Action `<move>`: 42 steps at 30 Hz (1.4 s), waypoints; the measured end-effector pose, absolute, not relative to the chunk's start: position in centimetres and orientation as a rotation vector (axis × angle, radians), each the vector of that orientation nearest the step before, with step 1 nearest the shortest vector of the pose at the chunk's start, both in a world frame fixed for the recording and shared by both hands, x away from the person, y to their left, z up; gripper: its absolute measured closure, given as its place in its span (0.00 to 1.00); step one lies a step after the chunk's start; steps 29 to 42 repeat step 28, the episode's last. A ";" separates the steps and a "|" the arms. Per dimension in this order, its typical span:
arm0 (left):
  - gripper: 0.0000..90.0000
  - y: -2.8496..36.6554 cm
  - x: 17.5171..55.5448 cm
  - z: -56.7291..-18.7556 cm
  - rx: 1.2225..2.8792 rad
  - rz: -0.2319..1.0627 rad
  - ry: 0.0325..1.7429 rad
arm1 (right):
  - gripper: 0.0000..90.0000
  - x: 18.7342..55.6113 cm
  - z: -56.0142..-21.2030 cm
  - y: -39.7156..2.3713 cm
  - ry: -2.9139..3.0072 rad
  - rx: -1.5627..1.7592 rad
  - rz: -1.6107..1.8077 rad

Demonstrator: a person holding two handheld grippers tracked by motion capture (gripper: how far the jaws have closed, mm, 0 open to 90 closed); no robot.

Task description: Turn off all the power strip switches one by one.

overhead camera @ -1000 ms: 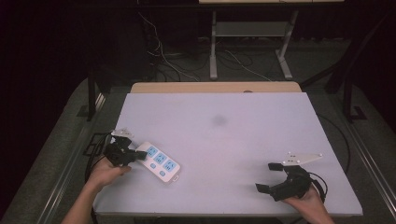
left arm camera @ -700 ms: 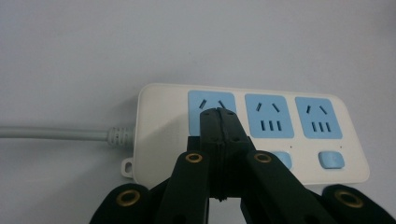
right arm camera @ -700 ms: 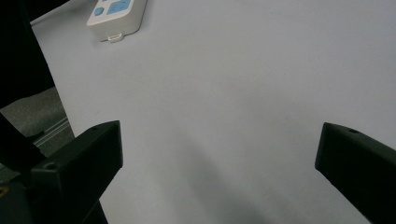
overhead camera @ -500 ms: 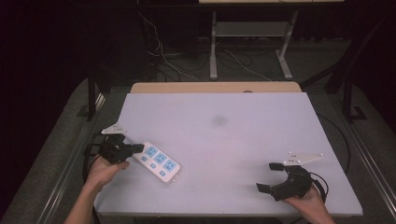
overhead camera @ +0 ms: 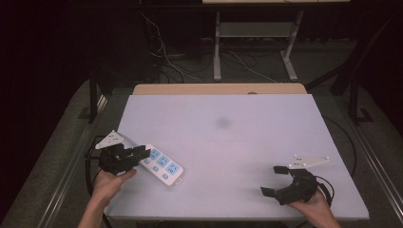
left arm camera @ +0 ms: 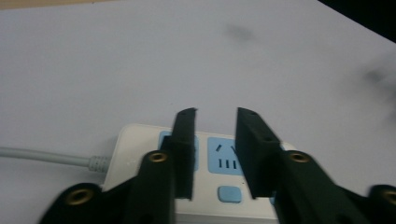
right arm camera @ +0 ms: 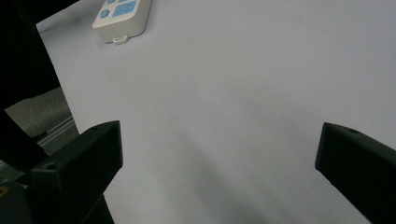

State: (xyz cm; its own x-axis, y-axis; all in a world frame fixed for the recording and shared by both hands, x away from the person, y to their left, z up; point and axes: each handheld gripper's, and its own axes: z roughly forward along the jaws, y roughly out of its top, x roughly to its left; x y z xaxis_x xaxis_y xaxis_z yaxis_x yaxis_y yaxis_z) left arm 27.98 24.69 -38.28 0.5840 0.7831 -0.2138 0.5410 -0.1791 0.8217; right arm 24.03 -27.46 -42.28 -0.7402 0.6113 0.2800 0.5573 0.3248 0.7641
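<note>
A white power strip (overhead camera: 161,164) with blue sockets lies flat near the table's front left; in the right gripper view the power strip (right arm camera: 122,16) sits far off at the top left. My left gripper (overhead camera: 141,154) hovers at the strip's left end. In the left gripper view the left gripper (left arm camera: 215,114) stands over the power strip (left arm camera: 140,140). Its jaws have just been opening and now stand open, with nothing pinched between them. The strip's grey cable (left arm camera: 42,156) runs off to the left. My right gripper (overhead camera: 272,180) rests open at the front right, and the right gripper (right arm camera: 219,140) has bare table between its jaws.
The white table (overhead camera: 228,137) has a faint dark smudge (overhead camera: 223,123) near its middle. A wooden edge (overhead camera: 218,89) borders the far side. Cables and metal table legs (overhead camera: 217,42) lie on the floor beyond.
The left gripper's jaws have parted from shut to open, and the left hand has shifted a little at the strip's left end. The power strip and the right gripper have stayed put.
</note>
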 end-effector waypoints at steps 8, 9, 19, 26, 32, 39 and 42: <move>0.23 23.6 25.8 -39.1 1.834 0.291 1.042 | 0.01 24.0 -42.3 -27.4 2.512 1.108 1.411; 0.20 23.4 25.6 -39.2 1.831 0.288 1.034 | 0.01 24.0 -42.3 -27.4 2.514 1.110 1.410; 0.00 21.5 24.3 -40.3 1.867 0.225 0.945 | 0.01 24.0 -42.4 -27.4 2.514 1.104 1.413; 0.00 20.4 24.3 -41.2 1.900 0.205 0.925 | 0.01 23.9 -42.3 -27.4 2.514 1.107 1.411; 0.00 20.3 24.3 -41.2 1.902 0.204 0.922 | 0.01 23.9 -42.4 -27.5 2.515 1.106 1.411; 0.00 20.3 24.3 -41.2 1.902 0.204 0.922 | 0.01 23.9 -42.4 -27.5 2.515 1.106 1.411; 0.00 20.3 24.3 -41.2 1.902 0.204 0.922 | 0.01 23.9 -42.4 -27.5 2.515 1.106 1.411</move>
